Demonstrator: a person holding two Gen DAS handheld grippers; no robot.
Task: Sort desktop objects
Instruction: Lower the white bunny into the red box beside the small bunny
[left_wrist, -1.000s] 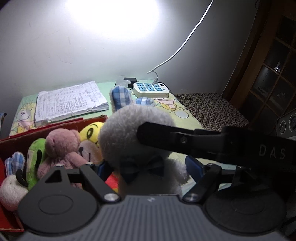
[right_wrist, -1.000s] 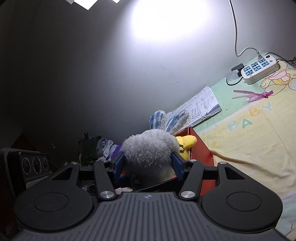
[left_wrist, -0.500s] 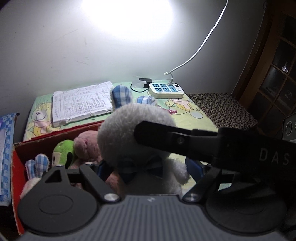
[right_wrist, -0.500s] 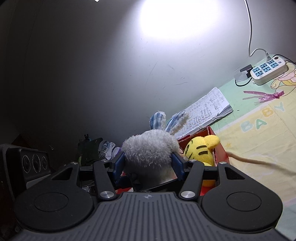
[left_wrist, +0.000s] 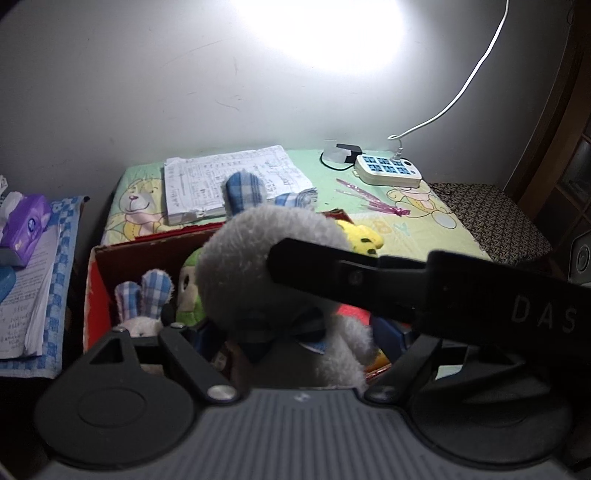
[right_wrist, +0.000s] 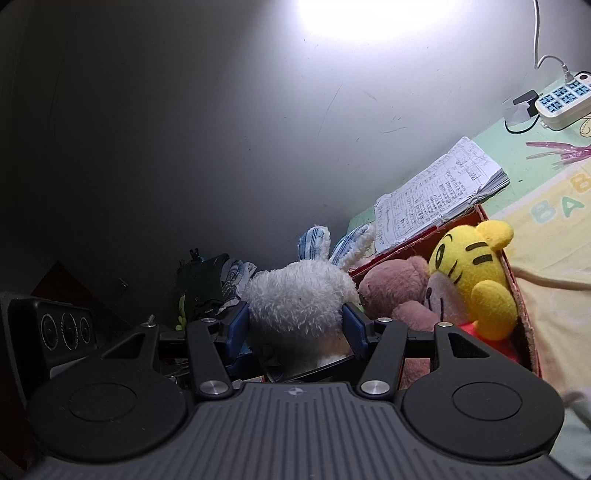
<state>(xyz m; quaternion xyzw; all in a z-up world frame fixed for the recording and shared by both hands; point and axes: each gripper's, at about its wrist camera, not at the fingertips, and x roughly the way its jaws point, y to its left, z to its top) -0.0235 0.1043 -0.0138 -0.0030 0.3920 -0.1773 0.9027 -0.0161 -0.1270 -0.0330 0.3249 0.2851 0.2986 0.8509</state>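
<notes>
While both our tools grip the white plush rabbit (right_wrist: 299, 306), the right tool (right_wrist: 297, 328) clamps its head between blue pads and the left tool (left_wrist: 295, 339) clasps its body, holding it above the red box (left_wrist: 94, 295), where a yellow tiger toy (right_wrist: 469, 273) and a pink bear (right_wrist: 395, 288) lie on the desk (left_wrist: 406, 225).

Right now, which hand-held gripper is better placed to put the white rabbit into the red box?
Right: its hand-held gripper is shut on the rabbit, beside the red box.
</notes>
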